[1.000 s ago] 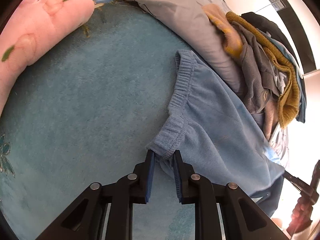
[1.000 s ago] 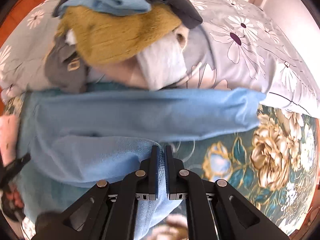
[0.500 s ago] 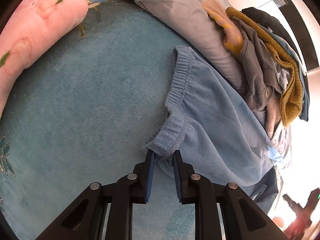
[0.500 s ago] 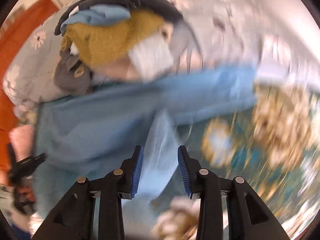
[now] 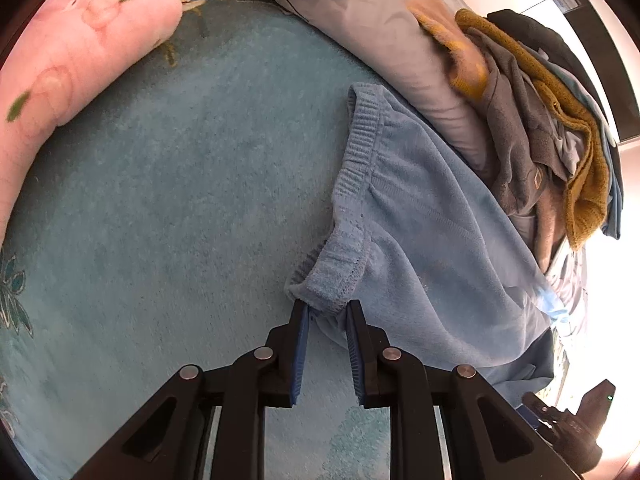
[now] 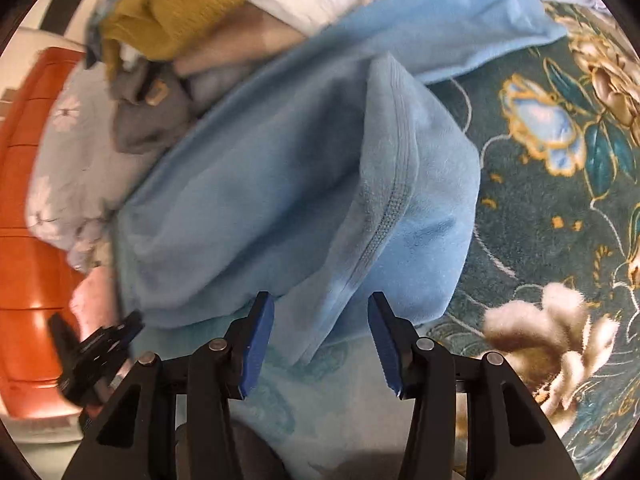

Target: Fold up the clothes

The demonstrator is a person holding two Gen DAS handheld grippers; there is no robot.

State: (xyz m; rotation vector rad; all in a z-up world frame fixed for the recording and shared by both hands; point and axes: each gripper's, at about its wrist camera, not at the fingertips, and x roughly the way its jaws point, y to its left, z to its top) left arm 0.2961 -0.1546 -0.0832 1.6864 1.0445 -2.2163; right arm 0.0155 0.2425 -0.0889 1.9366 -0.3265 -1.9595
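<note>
Light blue garment (image 5: 432,240): soft matt fleece, ribbed waistband | teal blanket (image 5: 180,220): plush, fuzzy | mustard sweater (image 6: 180,12): coarse knit | gripper fingers (image 6: 256,340): matt black plastic, blue ridged pads

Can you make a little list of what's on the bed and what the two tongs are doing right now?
surface: teal floral blanket
garment being folded: light blue pants, lying flat
left tongs: gripping the pants' waistband corner
right tongs: open, holding nothing, a folded pants edge just ahead
behind the pants: pile of clothes with a mustard knit on top
also nearby: pink pillow, grey floral duvet
</note>
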